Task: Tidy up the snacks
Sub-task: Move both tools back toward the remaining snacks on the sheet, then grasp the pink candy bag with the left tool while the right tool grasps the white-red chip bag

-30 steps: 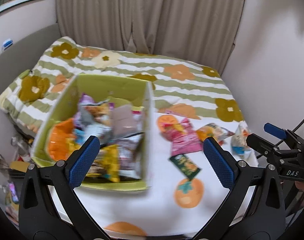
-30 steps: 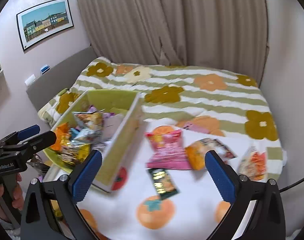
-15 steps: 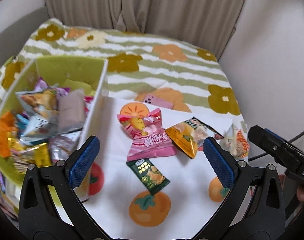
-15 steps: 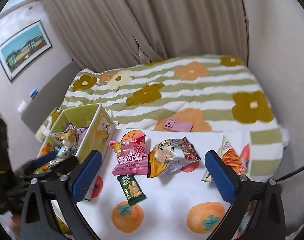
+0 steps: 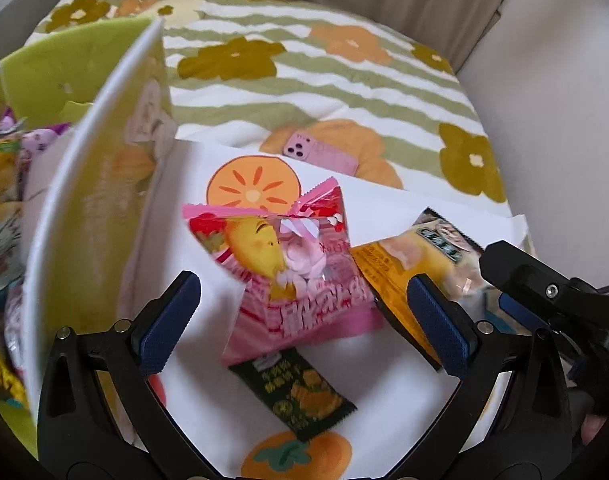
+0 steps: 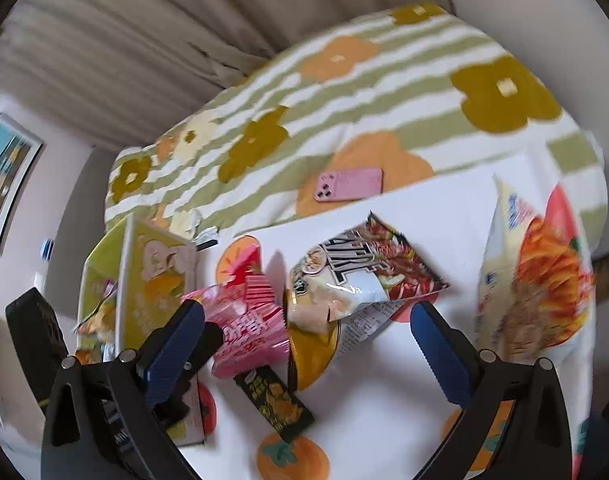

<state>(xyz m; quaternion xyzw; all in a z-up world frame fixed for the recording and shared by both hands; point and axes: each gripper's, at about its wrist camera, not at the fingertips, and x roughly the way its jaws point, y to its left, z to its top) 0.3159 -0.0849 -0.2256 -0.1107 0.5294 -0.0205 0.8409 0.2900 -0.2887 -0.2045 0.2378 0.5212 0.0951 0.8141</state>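
A pink snack bag [image 5: 300,276] lies on the white persimmon-print cloth [image 5: 384,204], with a small dark green packet [image 5: 300,396] in front of it and an orange-and-white bag [image 5: 416,256] to its right. My left gripper [image 5: 304,324] is open and empty, straddling the pink bag from just above. My right gripper [image 6: 308,344] is open and empty over the orange-and-white bag [image 6: 356,288]; the pink bag [image 6: 248,328] and green packet [image 6: 276,400] lie to its left. A white-and-orange bag [image 6: 532,280] lies at the right. A green box [image 5: 100,200] holding several snacks stands at the left.
A pink phone [image 5: 320,154] lies on the striped flower bedspread [image 5: 304,76] behind the cloth. A wall is close on the right and curtains hang behind the bed. The right gripper's black body [image 5: 544,292] shows at the right edge of the left wrist view.
Both grippers have moved down and forward toward the loose snacks. The left one swung right from the green box to the pink bag. Both stayed open.
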